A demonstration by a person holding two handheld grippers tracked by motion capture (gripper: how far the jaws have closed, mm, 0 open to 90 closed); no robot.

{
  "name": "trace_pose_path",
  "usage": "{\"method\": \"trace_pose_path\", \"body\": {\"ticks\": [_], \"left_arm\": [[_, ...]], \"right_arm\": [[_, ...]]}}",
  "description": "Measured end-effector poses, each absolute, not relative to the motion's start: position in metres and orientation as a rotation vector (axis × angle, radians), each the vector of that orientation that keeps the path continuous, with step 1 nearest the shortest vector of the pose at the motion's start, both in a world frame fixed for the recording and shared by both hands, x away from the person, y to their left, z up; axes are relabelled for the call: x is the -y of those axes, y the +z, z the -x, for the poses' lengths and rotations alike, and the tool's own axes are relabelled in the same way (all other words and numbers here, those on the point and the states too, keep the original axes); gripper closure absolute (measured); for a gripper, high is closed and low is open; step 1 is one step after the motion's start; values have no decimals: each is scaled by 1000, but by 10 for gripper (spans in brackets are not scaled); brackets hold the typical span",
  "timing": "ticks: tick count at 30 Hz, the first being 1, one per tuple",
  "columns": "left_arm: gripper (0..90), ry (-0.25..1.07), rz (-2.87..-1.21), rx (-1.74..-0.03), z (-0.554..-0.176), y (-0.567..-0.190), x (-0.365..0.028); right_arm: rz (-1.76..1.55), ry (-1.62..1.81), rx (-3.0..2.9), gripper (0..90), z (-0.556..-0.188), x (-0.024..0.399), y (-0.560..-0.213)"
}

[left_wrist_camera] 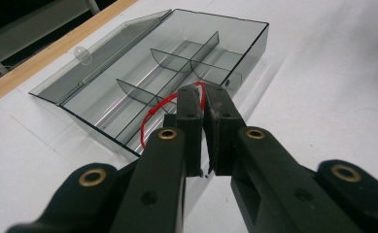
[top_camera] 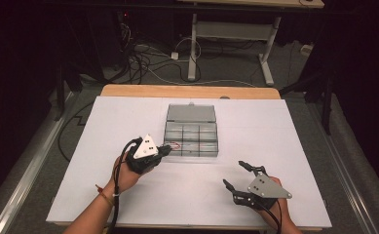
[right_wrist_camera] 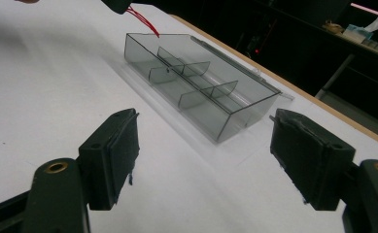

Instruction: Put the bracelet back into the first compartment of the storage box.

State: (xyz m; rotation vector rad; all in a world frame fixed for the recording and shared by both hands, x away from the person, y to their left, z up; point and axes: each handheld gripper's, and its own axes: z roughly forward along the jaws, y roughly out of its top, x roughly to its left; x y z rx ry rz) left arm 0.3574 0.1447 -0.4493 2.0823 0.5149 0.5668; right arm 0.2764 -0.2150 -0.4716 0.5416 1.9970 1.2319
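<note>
A dim room with cables on the floor surrounds a white tabletop (top_camera: 128, 195) with a wooden far edge. Over the tabletop, at the near left corner of a clear compartment box (top_camera: 191, 139), a thin red wire (left_wrist_camera: 153, 114) is pinched in the left claw (top_camera: 166, 149), whose jaws are pressed together on it; the wire loops out from the tips above the box's near left compartment. In the left gripper view the wire curves leftward from the jaw tips across the box's inner dividers. The box lies at the middle of the tabletop with its lid (top_camera: 191, 113) folded flat open toward the far side. The left hand (top_camera: 126, 173) grips its tool just left of the box, a cable trailing down past the wrist. The right claw (top_camera: 236, 174) sits well apart from the box, near and to the right, just above the bare tabletop, with its jaws spread wide and nothing between them. In the right gripper view the box shows beyond those two pads.
</note>
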Motion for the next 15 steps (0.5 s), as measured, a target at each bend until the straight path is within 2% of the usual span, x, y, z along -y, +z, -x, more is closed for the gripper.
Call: {"method": "trace_pose_path", "body": {"ticks": [15], "left_arm": [[836, 595, -2076, -540, -361, -451, -144]], "right_arm": [[-555, 1223, -2008, 259, -278, 217, -473]]}}
